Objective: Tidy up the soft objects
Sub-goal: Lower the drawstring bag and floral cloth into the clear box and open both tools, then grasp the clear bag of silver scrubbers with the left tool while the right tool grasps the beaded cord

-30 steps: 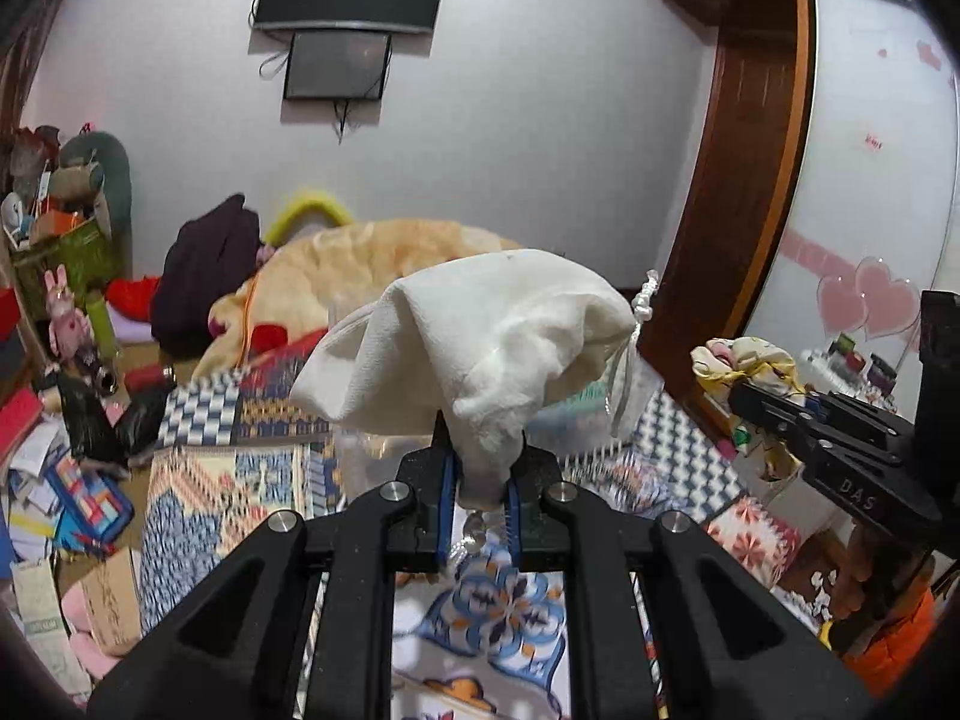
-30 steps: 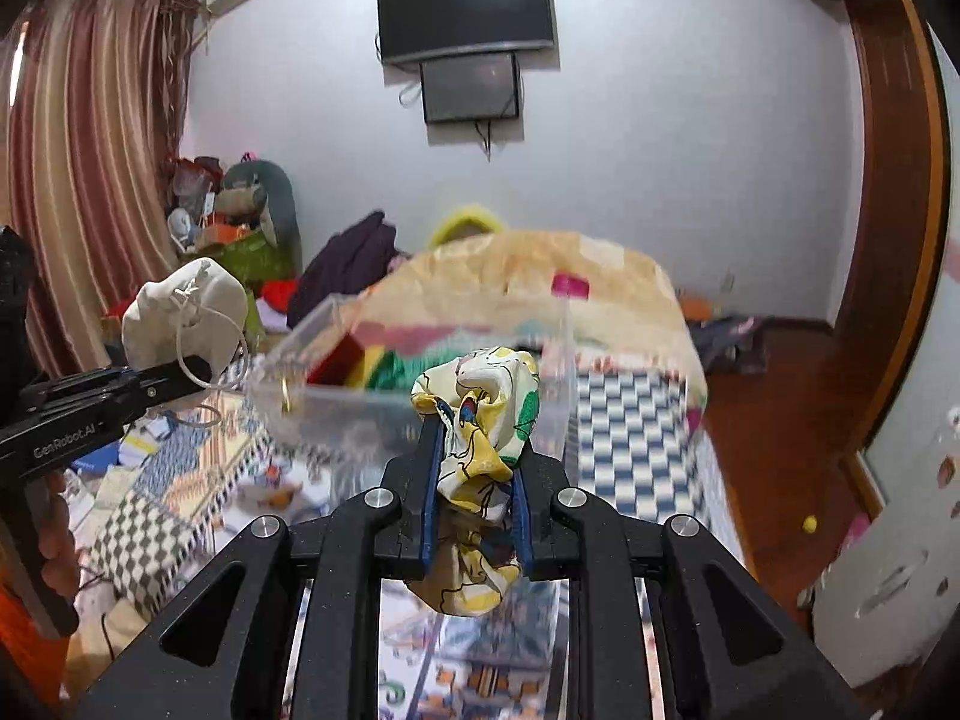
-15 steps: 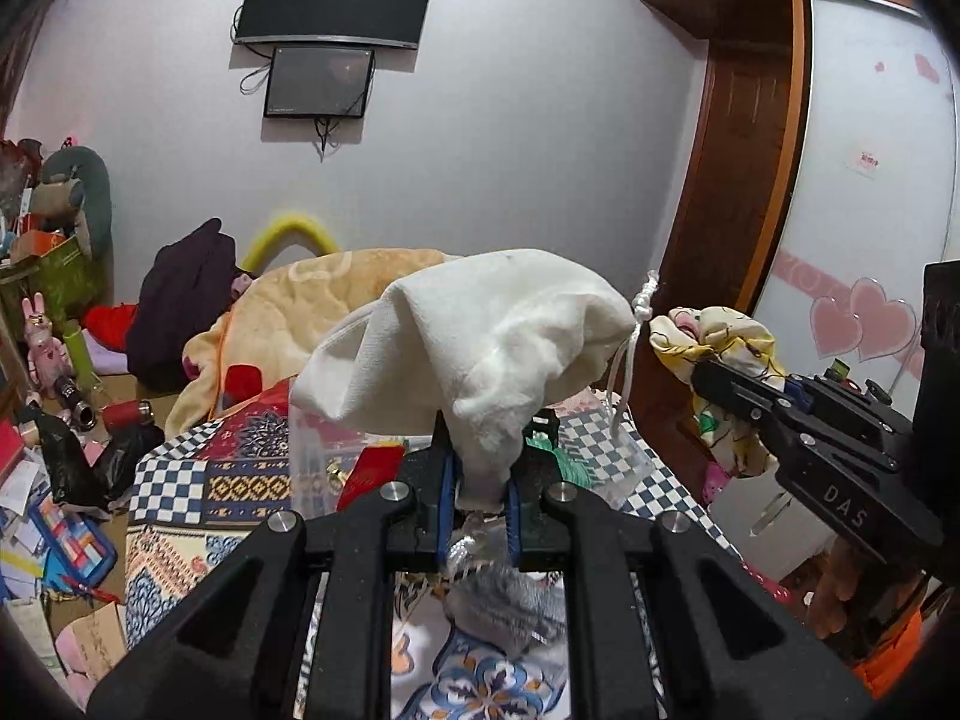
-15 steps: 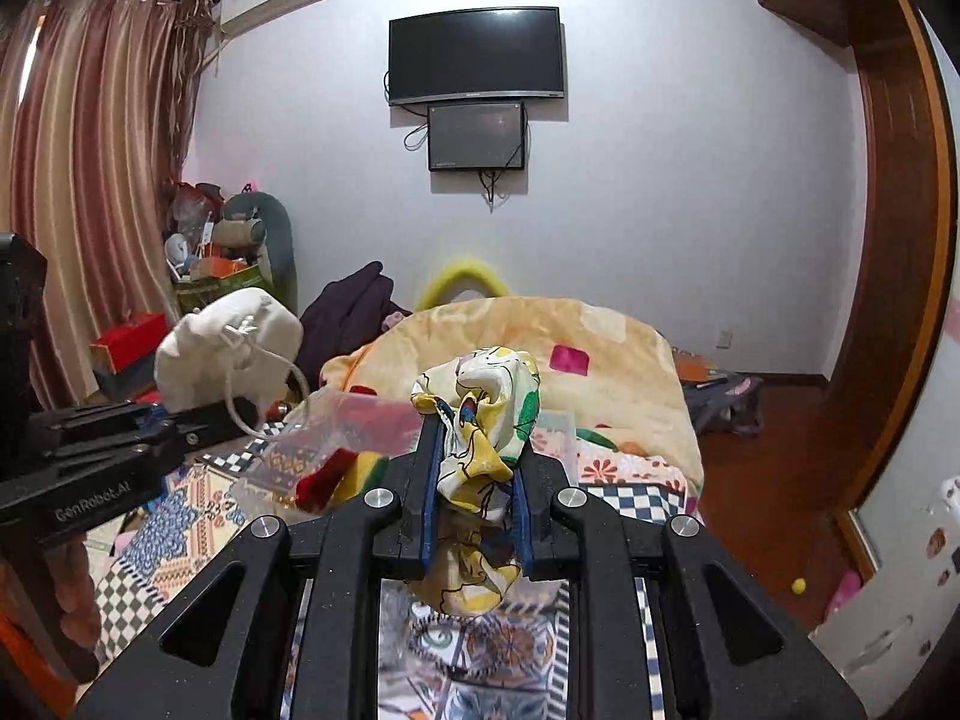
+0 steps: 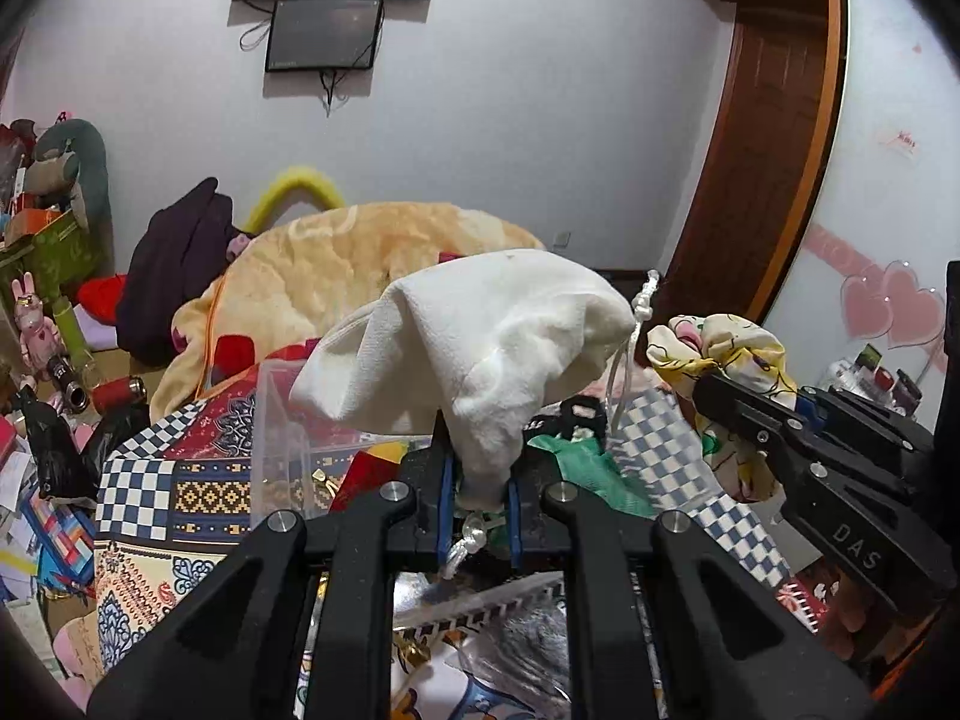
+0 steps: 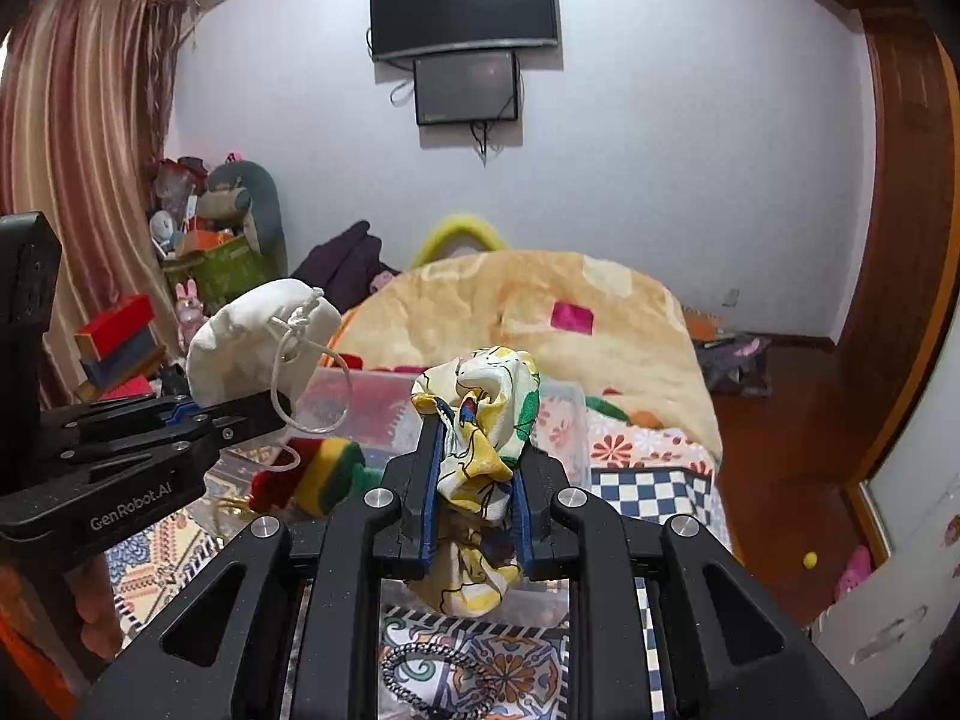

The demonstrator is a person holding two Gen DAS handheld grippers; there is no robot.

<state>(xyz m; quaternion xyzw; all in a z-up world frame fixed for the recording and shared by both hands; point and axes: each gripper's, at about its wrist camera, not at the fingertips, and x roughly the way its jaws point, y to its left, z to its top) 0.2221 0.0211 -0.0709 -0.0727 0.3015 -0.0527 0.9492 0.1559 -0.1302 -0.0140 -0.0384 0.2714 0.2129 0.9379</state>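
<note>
Left gripper point(image 5: 478, 495): clamped on the neck of a white drawstring pouch point(image 5: 480, 348), whose body bulges up above the jaws; its cord point(image 6: 300, 372) loops down on the side.
Right gripper point(image 6: 474, 492): pinching a crumpled yellow printed cloth point(image 6: 480, 420) that sticks out above and below the jaws (green and red patches in the print).
Bed point(image 6: 648, 486): a patterned, partly checkered cover lies under both grippers.
Clear plastic box point(image 5: 288, 420): stands on the bed just beyond the grippers, open at the top; inside are a red-yellow-green striped soft item point(image 6: 318, 474) and a green cloth point(image 5: 594, 474), with smaller bits, possibly trinkets, too blurred to name.
Far end of bed: an orange blanket point(image 6: 540, 312) heaped up, dark clothing point(image 5: 174, 264) at its left edge.
Wall: two dark screens point(image 6: 462, 6).
</note>
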